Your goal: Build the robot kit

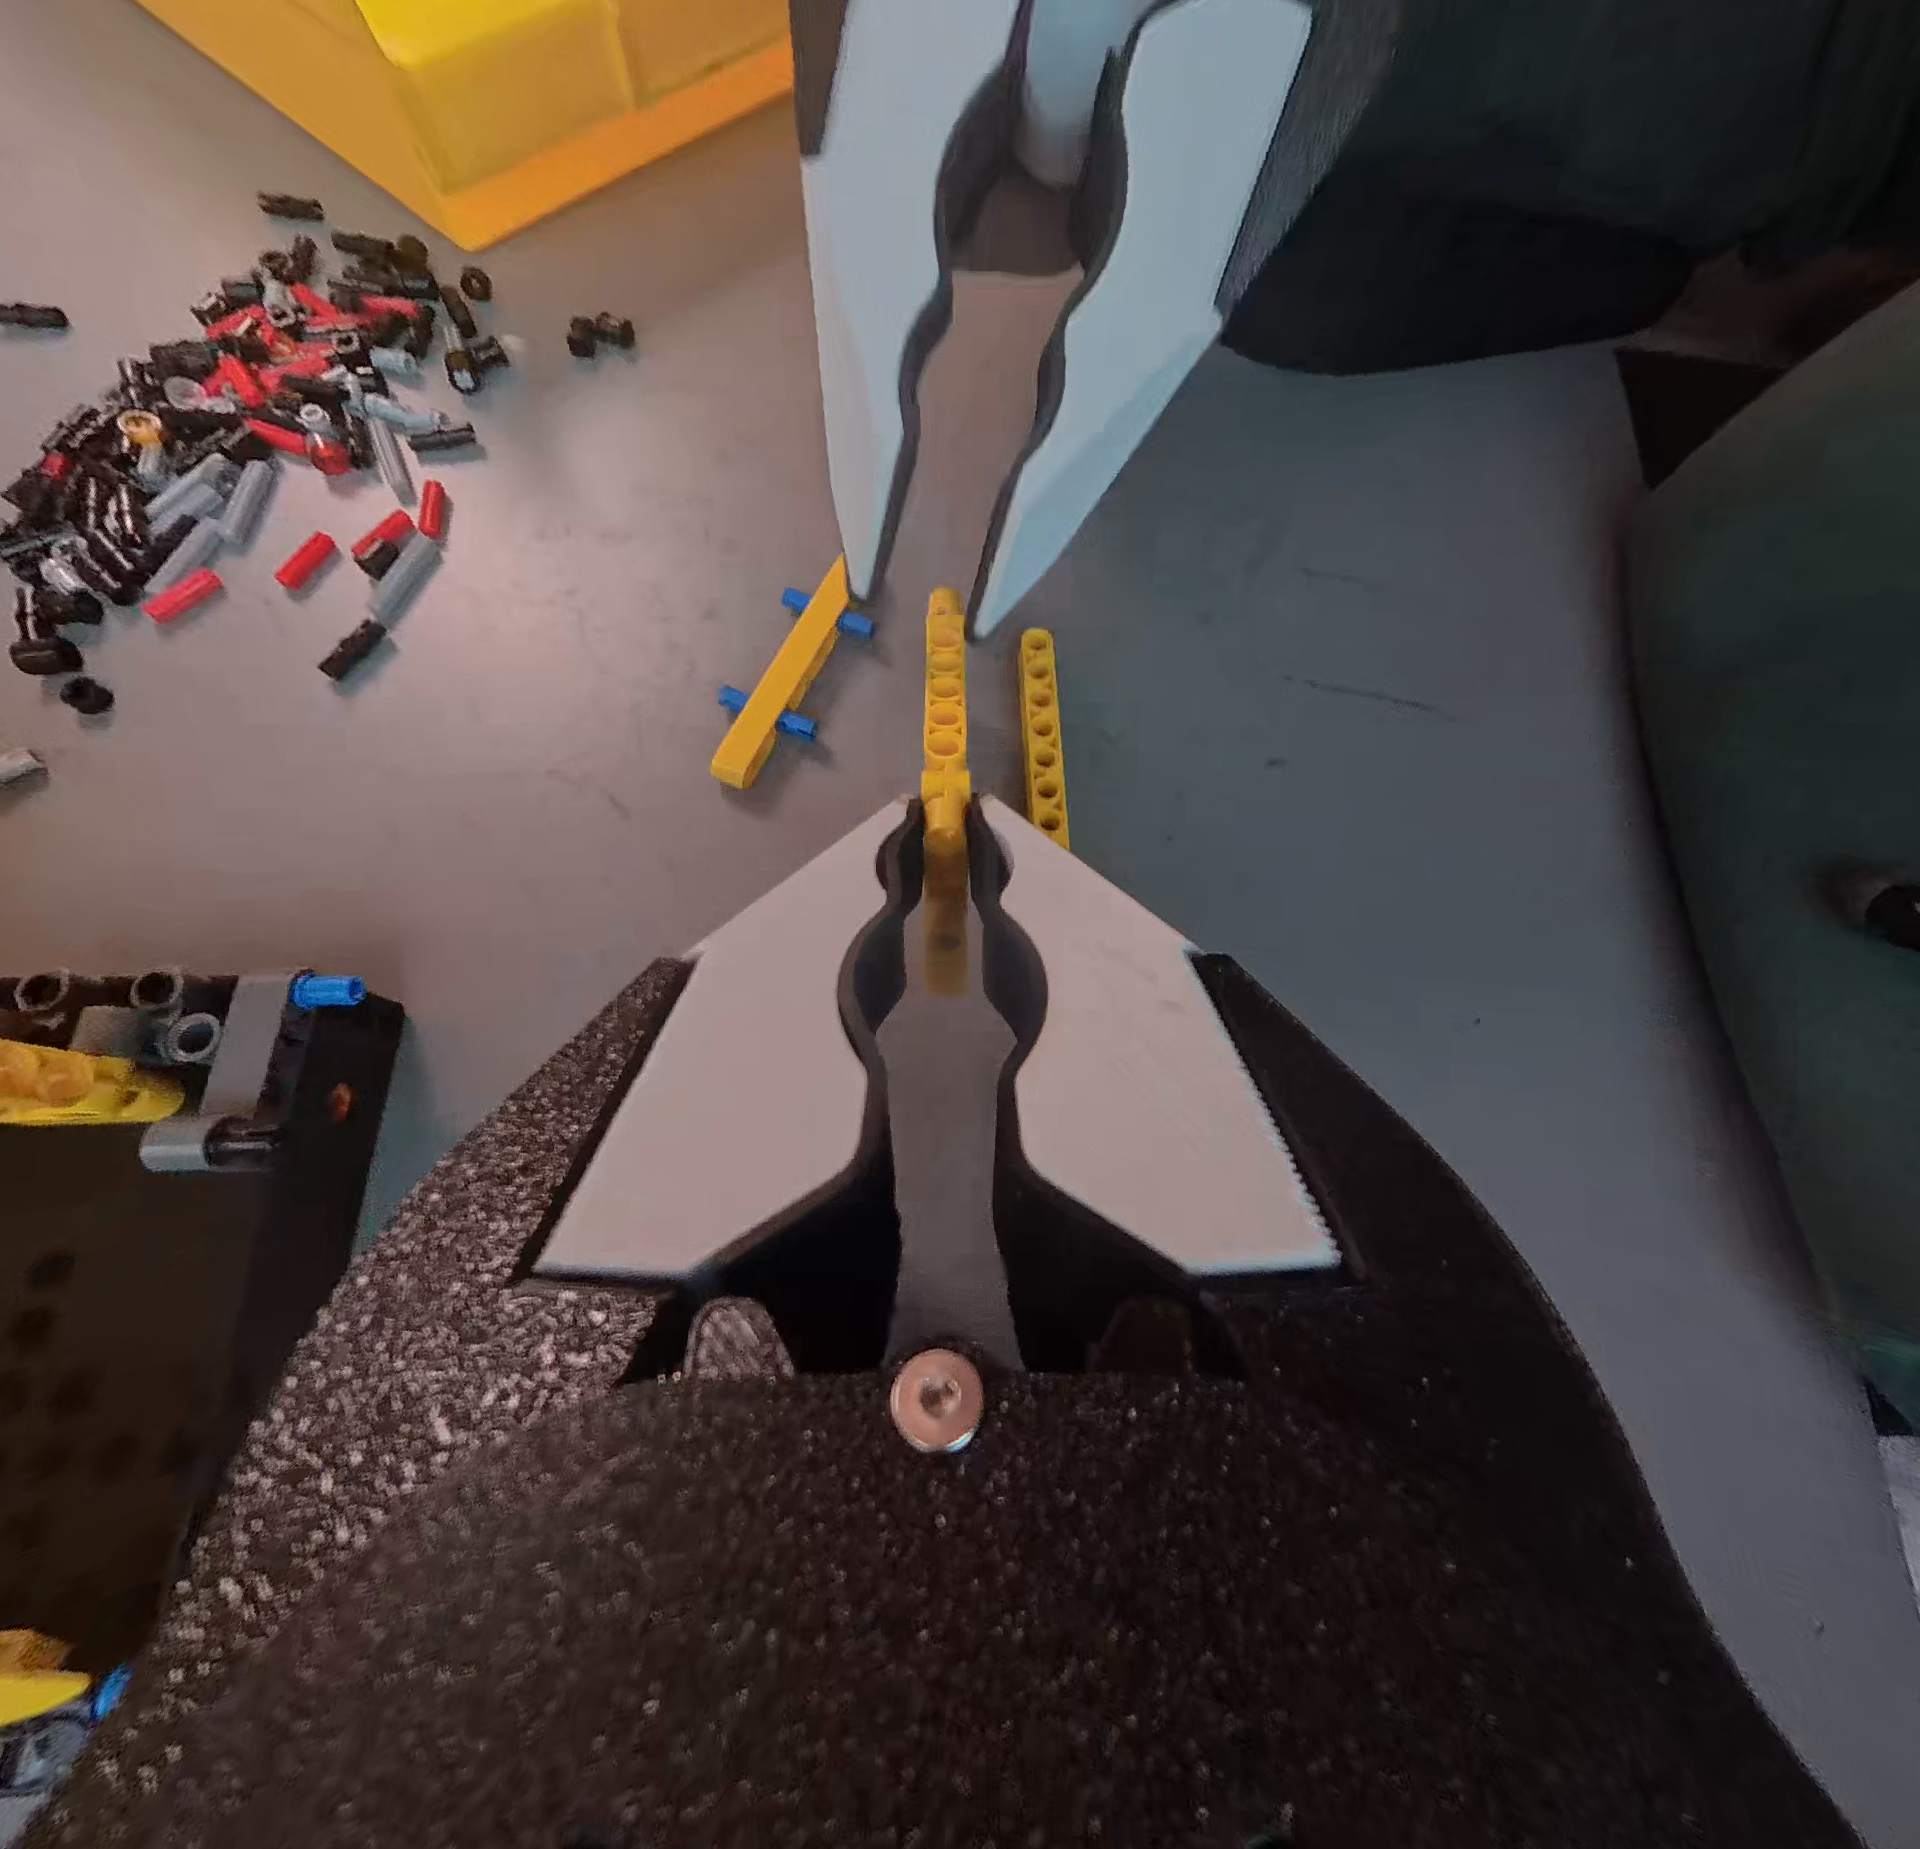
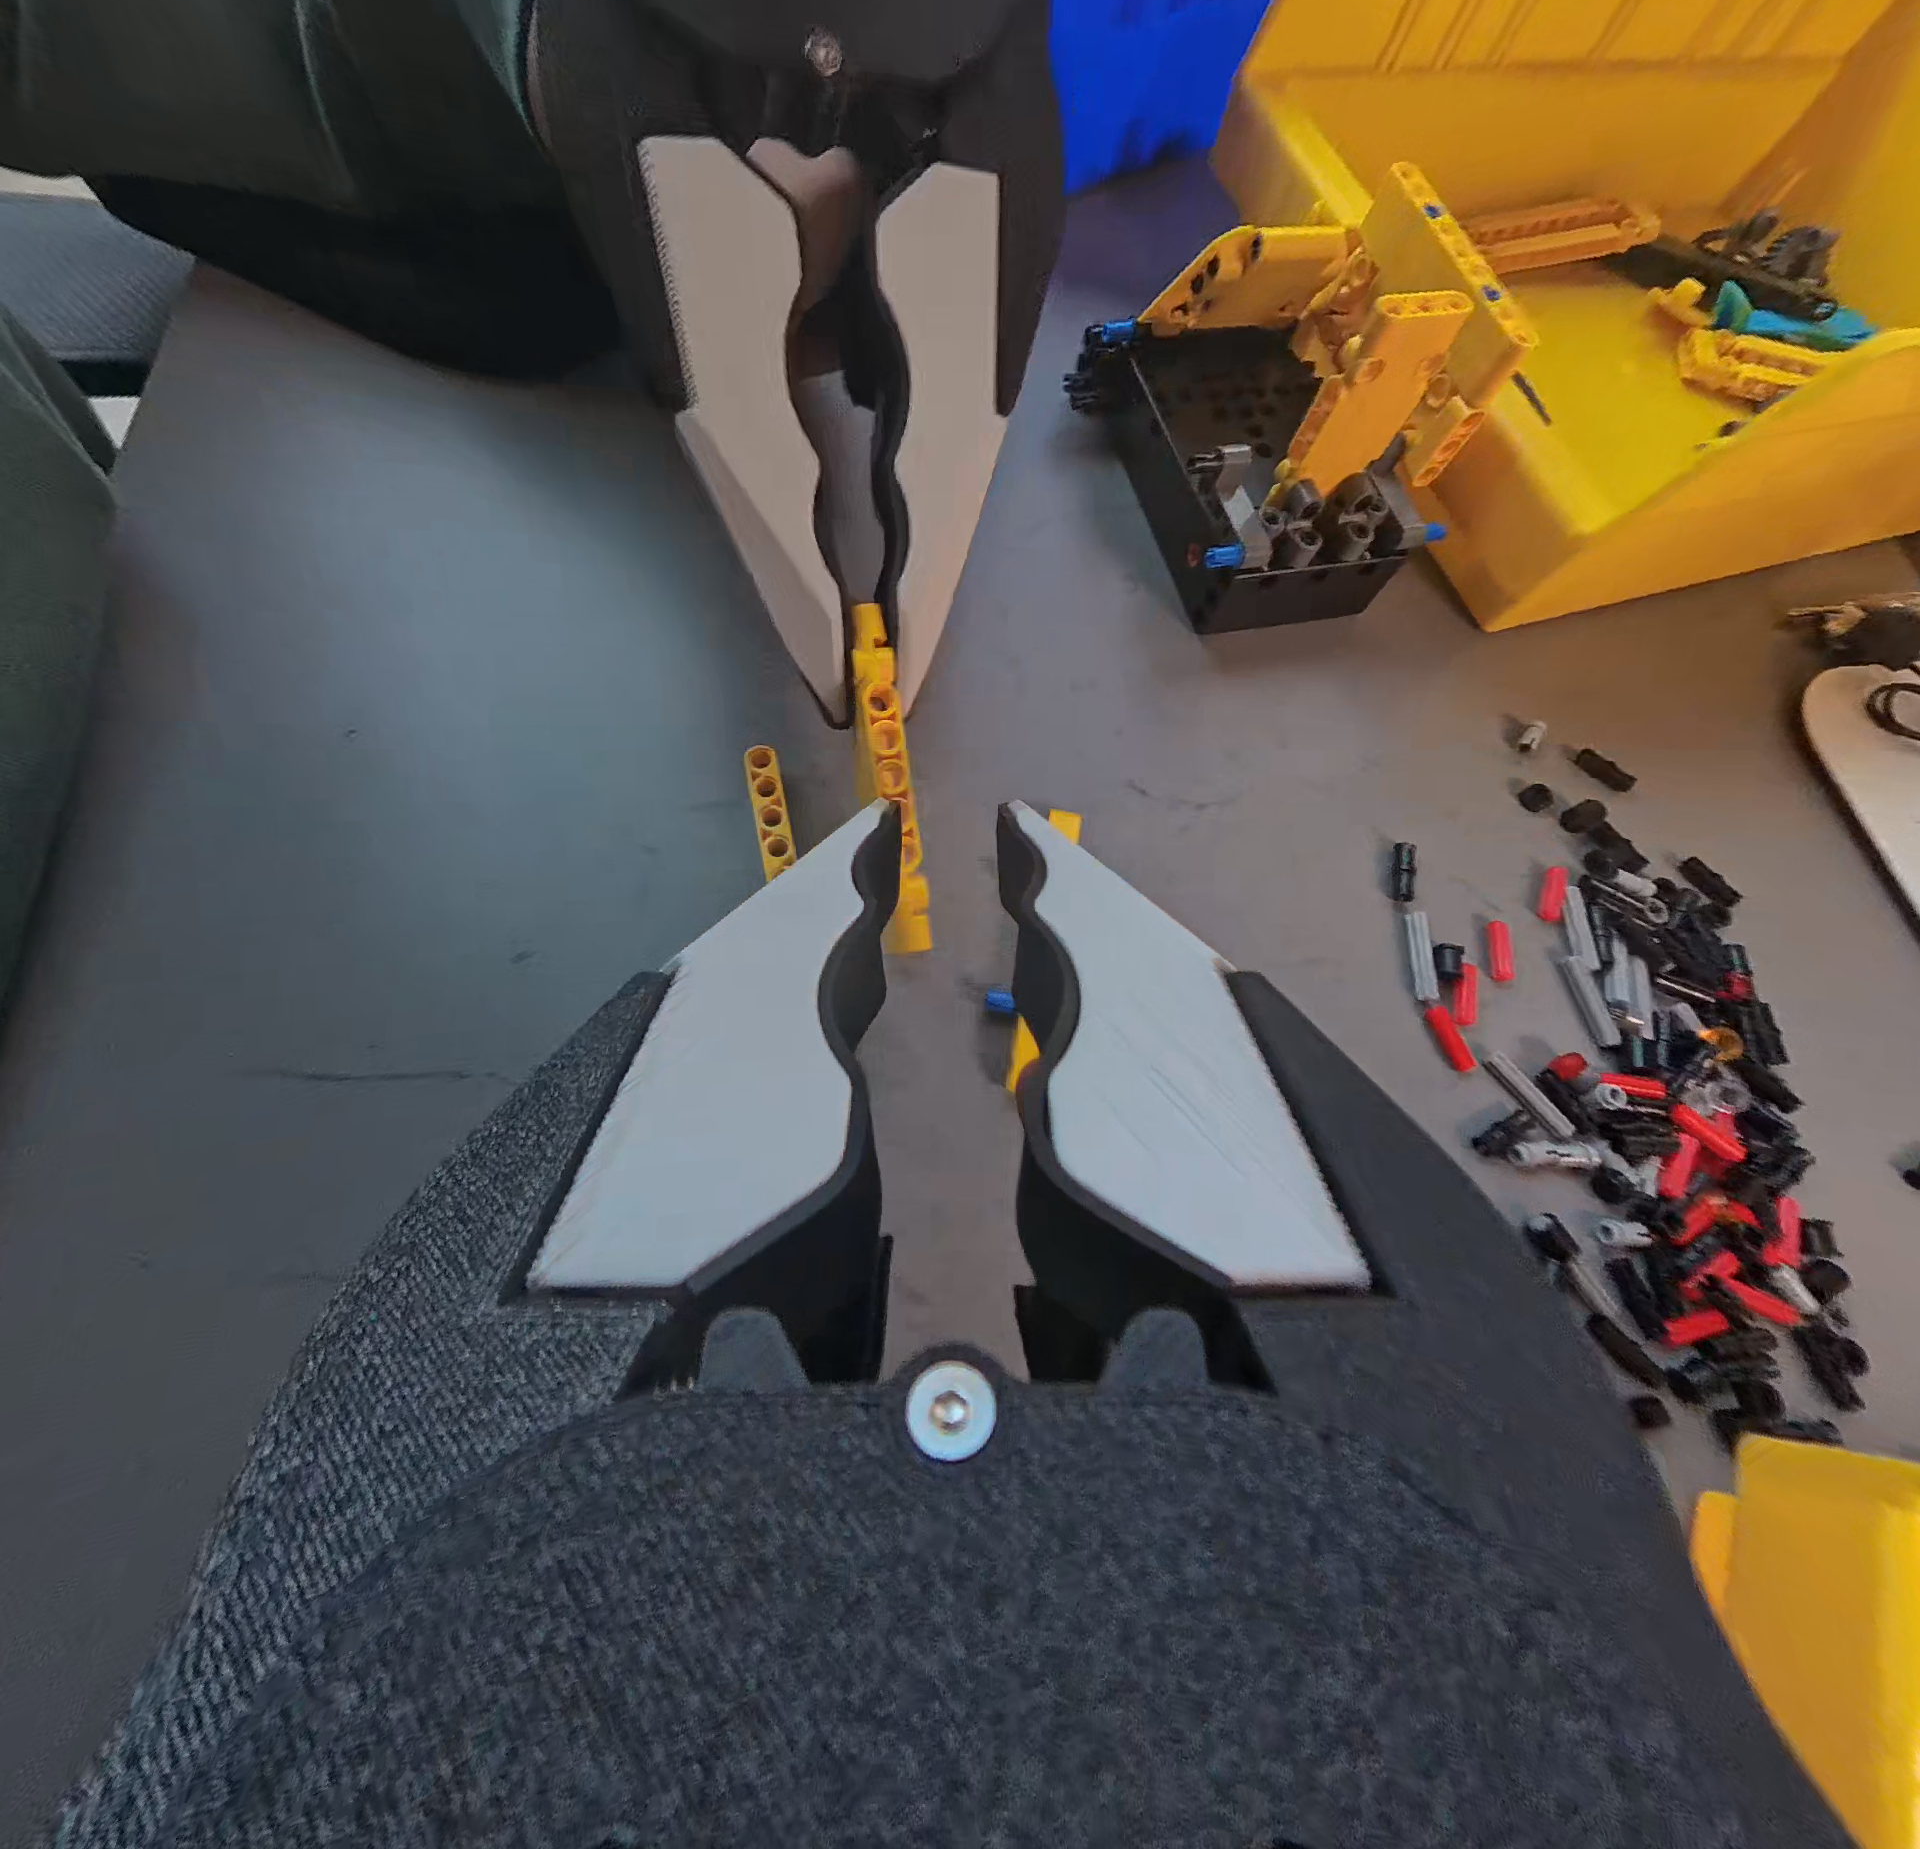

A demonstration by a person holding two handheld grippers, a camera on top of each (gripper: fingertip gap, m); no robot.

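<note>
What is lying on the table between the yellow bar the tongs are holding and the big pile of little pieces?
A yellow bar with blue pegs lies between the held yellow bar and the pile; the left wrist view shows it best.

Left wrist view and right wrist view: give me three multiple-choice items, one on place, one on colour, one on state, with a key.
1. Where does the beam with blue pins lie?
A. on the table
B. in a bin
C. in a gripper

2. What colour is the held beam?
A. red
B. yellow
C. grey

3. How is the right gripper?
A. shut on a beam
B. open
C. out of view

Key: A, it lies flat on the table; B, yellow between the left gripper tips; B, a clear gap shows between its fingers.
</note>
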